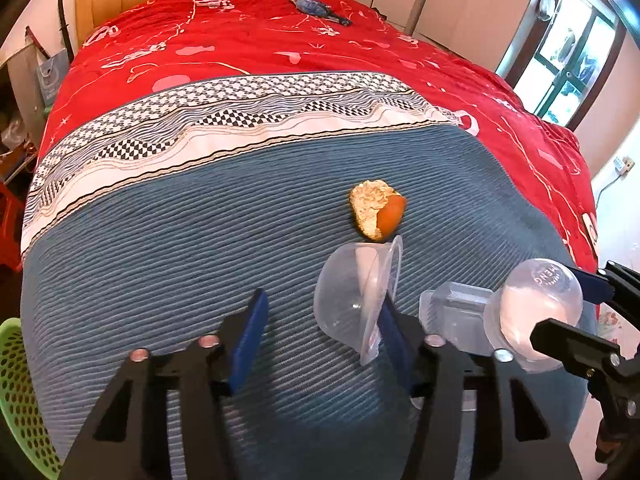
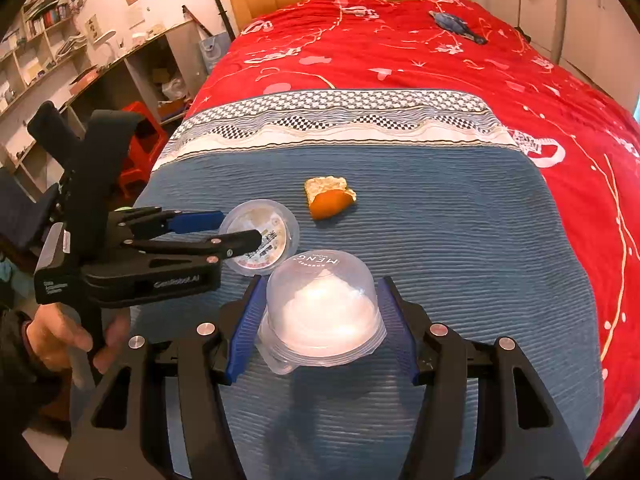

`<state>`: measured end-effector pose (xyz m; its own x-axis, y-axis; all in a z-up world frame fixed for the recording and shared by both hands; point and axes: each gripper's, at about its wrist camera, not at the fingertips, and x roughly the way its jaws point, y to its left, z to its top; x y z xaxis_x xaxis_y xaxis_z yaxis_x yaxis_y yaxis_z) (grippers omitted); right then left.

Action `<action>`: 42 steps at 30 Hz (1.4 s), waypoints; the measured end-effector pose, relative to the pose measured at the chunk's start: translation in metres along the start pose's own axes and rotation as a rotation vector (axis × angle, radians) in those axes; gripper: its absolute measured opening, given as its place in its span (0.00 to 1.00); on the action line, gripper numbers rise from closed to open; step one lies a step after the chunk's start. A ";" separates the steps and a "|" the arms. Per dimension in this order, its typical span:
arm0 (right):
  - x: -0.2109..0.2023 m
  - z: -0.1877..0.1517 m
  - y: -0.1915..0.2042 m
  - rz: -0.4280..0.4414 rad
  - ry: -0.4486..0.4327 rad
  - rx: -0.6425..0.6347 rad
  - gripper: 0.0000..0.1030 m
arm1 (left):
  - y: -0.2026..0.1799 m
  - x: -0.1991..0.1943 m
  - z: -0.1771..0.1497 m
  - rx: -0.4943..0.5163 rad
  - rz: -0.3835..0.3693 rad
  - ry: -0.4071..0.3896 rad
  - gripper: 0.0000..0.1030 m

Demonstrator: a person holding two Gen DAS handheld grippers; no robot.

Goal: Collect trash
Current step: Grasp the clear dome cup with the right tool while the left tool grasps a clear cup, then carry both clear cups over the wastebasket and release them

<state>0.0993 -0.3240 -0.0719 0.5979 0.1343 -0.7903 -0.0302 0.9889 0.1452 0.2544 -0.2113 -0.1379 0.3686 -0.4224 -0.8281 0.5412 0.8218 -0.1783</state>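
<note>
An orange peel (image 1: 378,210) lies on the blue bedspread (image 1: 200,248); it also shows in the right wrist view (image 2: 329,197). My left gripper (image 1: 324,332) is open, its right finger touching an empty clear cup (image 1: 352,300) lying on its side. That cup's labelled lid (image 2: 259,237) faces the right wrist view, between the left gripper's fingers (image 2: 236,228). My right gripper (image 2: 322,324) is open around an upside-down clear plastic tub with white tissue inside (image 2: 322,312), also seen at the left wrist view's right (image 1: 532,312).
A green perforated basket (image 1: 16,392) sits at the bed's lower left. A red quilt (image 1: 280,40) covers the far bed, with a blue cloth item (image 1: 318,8) on it. Shelves and a desk (image 2: 60,60) stand left of the bed. A window (image 1: 572,56) is at right.
</note>
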 end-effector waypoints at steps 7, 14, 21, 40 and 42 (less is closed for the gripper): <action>-0.003 -0.001 0.005 0.008 -0.006 0.004 0.56 | 0.007 -0.011 -0.003 -0.022 0.024 -0.019 0.24; -0.010 0.000 0.023 0.028 -0.022 -0.007 0.56 | 0.024 -0.052 -0.012 -0.071 0.018 -0.086 0.22; -0.013 0.002 0.058 0.068 -0.032 -0.039 0.56 | 0.059 -0.103 -0.033 -0.146 0.045 -0.160 0.21; 0.012 0.024 0.182 0.233 -0.019 -0.166 0.56 | 0.219 -0.195 -0.117 -0.411 0.274 -0.216 0.21; 0.016 0.026 0.195 0.246 -0.013 -0.179 0.56 | 0.236 -0.195 -0.122 -0.440 0.287 -0.208 0.21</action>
<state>0.1238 -0.1305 -0.0404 0.5652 0.3717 -0.7364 -0.3155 0.9223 0.2234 0.2174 0.1116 -0.0830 0.6197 -0.1879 -0.7620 0.0477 0.9781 -0.2024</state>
